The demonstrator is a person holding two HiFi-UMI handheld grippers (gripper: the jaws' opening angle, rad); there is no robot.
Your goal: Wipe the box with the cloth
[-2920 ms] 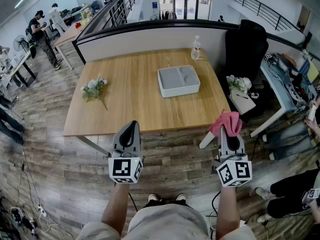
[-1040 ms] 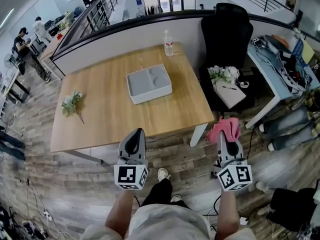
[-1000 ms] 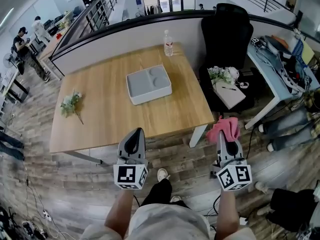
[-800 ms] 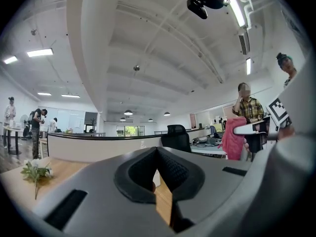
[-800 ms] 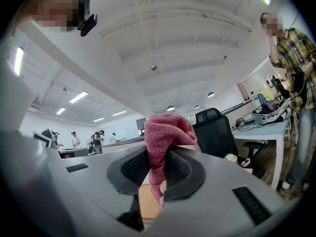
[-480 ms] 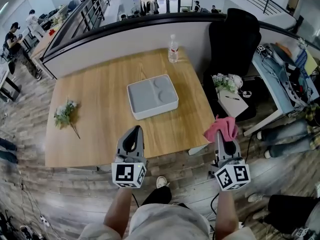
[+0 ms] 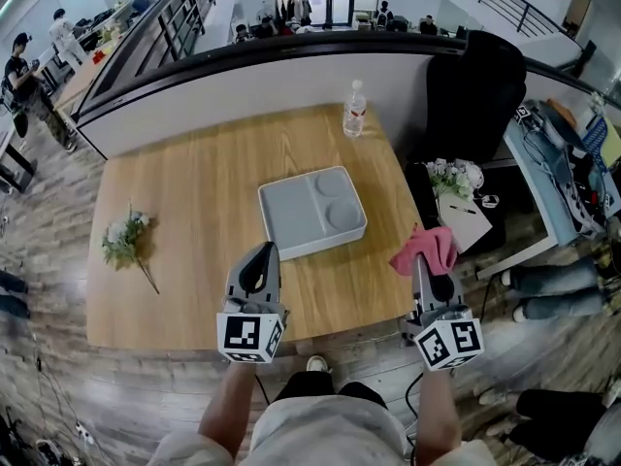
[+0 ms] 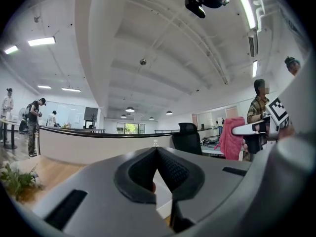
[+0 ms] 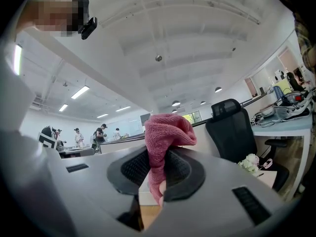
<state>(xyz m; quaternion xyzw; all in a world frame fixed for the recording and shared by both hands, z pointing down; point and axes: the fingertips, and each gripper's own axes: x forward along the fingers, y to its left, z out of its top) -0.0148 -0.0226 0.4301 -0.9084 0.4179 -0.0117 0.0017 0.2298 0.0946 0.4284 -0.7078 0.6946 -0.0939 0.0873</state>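
While the person stands at the near edge of a wooden table (image 7: 194, 183), the grey box (image 7: 310, 212) lies flat on it ahead of them, right of the table's middle and well apart from both tools. Bare wood runs between the box and the near edge. The right gripper (image 7: 425, 266) is held up by the table's near right corner, its fingers pinching a pink cloth (image 7: 425, 249); in the right gripper view the cloth (image 9: 165, 132) stands bunched above the fingers (image 9: 182, 169) with one strip hanging down between them. The left gripper (image 7: 260, 254) hangs over the near edge, left of the box, its fingers (image 8: 173, 169) pressed together at the tips with nothing held.

A clear bottle (image 7: 355, 121) stands upright near the far right corner of the table, beyond the box. A small sprig of flowers (image 7: 124, 241) lies far off on the left side. A black office chair (image 7: 485, 95) stands just past the table's right edge, with a second bunch of flowers (image 7: 451, 176) on a white stand in front of it. A low partition (image 7: 243, 81) with a dark rail closes off the table's far side. The floor (image 7: 58, 357) is grey wood plank, and people (image 7: 19, 66) stand among desks at the far left of the open office.
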